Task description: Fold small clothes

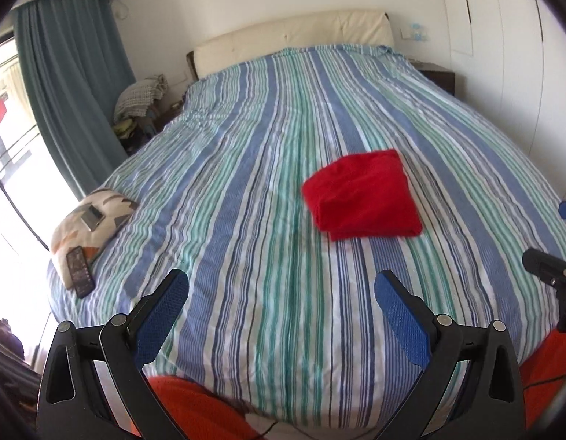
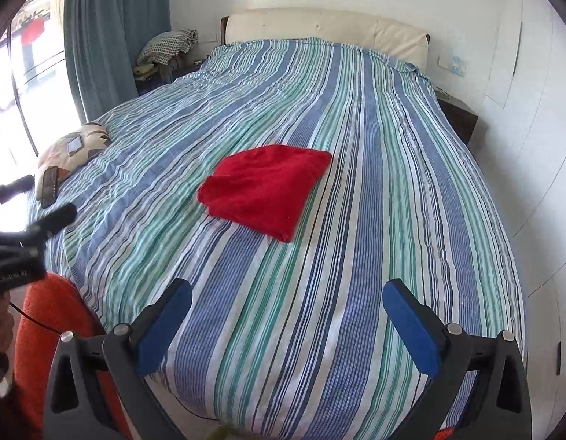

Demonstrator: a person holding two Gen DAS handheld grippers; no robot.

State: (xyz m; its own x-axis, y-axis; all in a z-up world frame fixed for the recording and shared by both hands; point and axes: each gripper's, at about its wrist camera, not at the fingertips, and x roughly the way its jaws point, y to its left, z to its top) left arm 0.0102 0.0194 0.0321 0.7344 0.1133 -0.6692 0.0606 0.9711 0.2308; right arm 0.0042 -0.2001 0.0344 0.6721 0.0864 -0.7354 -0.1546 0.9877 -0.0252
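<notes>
A red garment [image 1: 361, 194] lies folded into a compact rectangle on the striped bedspread [image 1: 264, 220]. It also shows in the right wrist view [image 2: 266, 190], near the middle of the bed [image 2: 356, 220]. My left gripper [image 1: 281, 282] is open and empty, held above the bed's near end, well short of the garment and to its left. My right gripper [image 2: 286, 291] is open and empty, also above the near end, apart from the garment. Part of the right gripper [image 1: 550, 275] shows at the right edge of the left wrist view. Part of the left gripper [image 2: 22, 238] shows at the left edge of the right wrist view.
A patterned cushion [image 1: 90, 227] with a phone and a remote on it lies at the bed's left edge; it also shows in the right wrist view [image 2: 72, 146]. A cream headboard [image 1: 294, 36], teal curtain [image 1: 74, 84], window and white wardrobe doors [image 2: 532, 146] surround the bed. Orange fabric [image 1: 195, 403] sits below the near edge.
</notes>
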